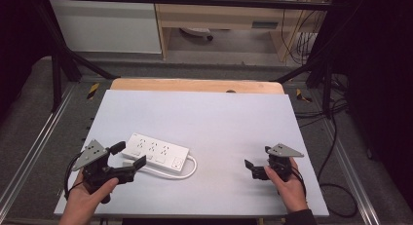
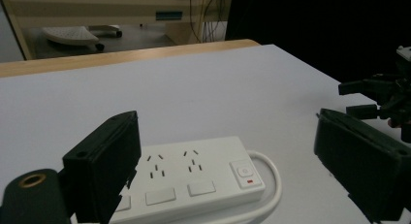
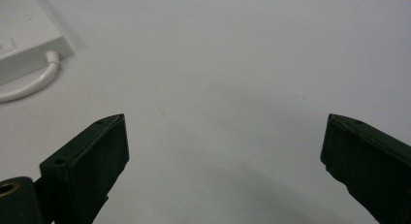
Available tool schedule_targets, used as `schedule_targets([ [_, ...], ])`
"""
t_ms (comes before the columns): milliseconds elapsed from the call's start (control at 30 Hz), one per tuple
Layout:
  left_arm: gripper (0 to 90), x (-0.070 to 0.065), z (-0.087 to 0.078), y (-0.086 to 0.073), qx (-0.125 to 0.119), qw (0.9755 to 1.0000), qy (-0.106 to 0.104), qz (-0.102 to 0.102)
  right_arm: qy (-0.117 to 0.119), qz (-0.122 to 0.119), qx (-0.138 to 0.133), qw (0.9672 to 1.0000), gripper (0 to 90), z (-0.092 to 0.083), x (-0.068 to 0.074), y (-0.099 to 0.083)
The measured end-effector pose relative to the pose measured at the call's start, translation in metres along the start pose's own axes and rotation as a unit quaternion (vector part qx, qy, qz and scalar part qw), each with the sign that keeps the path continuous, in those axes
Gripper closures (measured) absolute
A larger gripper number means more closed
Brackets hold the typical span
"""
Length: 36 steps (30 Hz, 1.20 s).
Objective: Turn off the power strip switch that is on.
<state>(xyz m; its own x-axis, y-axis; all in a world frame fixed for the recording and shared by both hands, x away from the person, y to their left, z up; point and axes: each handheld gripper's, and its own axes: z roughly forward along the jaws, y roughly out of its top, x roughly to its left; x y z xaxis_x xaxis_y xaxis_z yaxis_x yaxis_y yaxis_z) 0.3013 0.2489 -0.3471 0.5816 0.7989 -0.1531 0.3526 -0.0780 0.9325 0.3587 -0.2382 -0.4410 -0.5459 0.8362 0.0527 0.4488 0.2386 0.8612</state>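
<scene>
From the high view: flat white plastic power strip (image 1: 156, 154) lying on the pale grey desk (image 1: 219, 118), toward the near left, its white cord (image 1: 187, 170) looped along the near side. Left tool (image 1: 130, 160) spread wide just beside the strip's left end; right tool (image 1: 256, 167) well apart to the right, over bare desk.

In the left gripper view: strip (image 2: 194, 178) sitting between the spread jaws, switch end toward the right tool (image 2: 361, 98). Probably best to close squarely across the long sides, clear of cord (image 2: 271, 185) and switch.

In the right gripper view: jaws spread, nothing between; strip corner (image 3: 29, 40) far off at upper left.
</scene>
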Motion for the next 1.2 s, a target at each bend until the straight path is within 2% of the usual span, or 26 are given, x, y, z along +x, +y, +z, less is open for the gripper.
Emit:
schedule_targets([
  [133, 9.6, -0.002, 0.007, 0.012, 0.007, 1.0, 0.001, 0.001, 0.005, -0.006, 0.007, 0.9999, 3.6, 0.002, 0.002, -0.001],
  [267, 10.1, -0.003, 0.011, 0.022, 0.002, 1.0, 0.003, 0.003, 0.005, -0.003, 0.003, 1.0, 3.6, -0.001, 0.0, -0.002],
  [500, 13.3, -0.005, 0.027, 0.03, 0.013, 0.9999, -0.002, 0.006, 0.006, 0.0, -0.001, 1.0, 3.7, -0.002, -0.002, -0.001],
  [567, 16.0, -0.005, 0.03, 0.031, 0.011, 0.9998, 0.004, 0.016, 0.005, -0.001, 0.0, 1.0, 3.7, -0.001, -0.002, -0.001],
  [667, 22.4, -0.005, 0.035, 0.031, 0.014, 0.9998, 0.0, 0.015, 0.005, -0.002, 0.0, 1.0, 3.7, -0.002, -0.002, -0.001],
  [733, 26.2, -0.005, 0.038, 0.03, 0.017, 0.9995, 0.009, 0.025, 0.004, -0.001, -0.002, 1.0, 3.8, -0.003, -0.003, -0.001],
  [933, 39.6, -0.002, 0.048, 0.026, 0.028, 0.9994, 0.004, 0.022, 0.002, 0.0, -0.003, 1.0, 3.9, -0.003, -0.003, -0.001],
  [1133, 57.4, 0.002, 0.055, 0.022, 0.034, 0.9992, -0.005, 0.02, 0.002, 0.0, -0.002, 1.0, 4.0, -0.003, -0.003, -0.001],
  [1200, 59.9, 0.002, 0.057, 0.02, 0.035, 0.9992, -0.012, 0.015, 0.003, 0.0, -0.001, 1.0, 4.1, -0.003, -0.004, -0.001],
])
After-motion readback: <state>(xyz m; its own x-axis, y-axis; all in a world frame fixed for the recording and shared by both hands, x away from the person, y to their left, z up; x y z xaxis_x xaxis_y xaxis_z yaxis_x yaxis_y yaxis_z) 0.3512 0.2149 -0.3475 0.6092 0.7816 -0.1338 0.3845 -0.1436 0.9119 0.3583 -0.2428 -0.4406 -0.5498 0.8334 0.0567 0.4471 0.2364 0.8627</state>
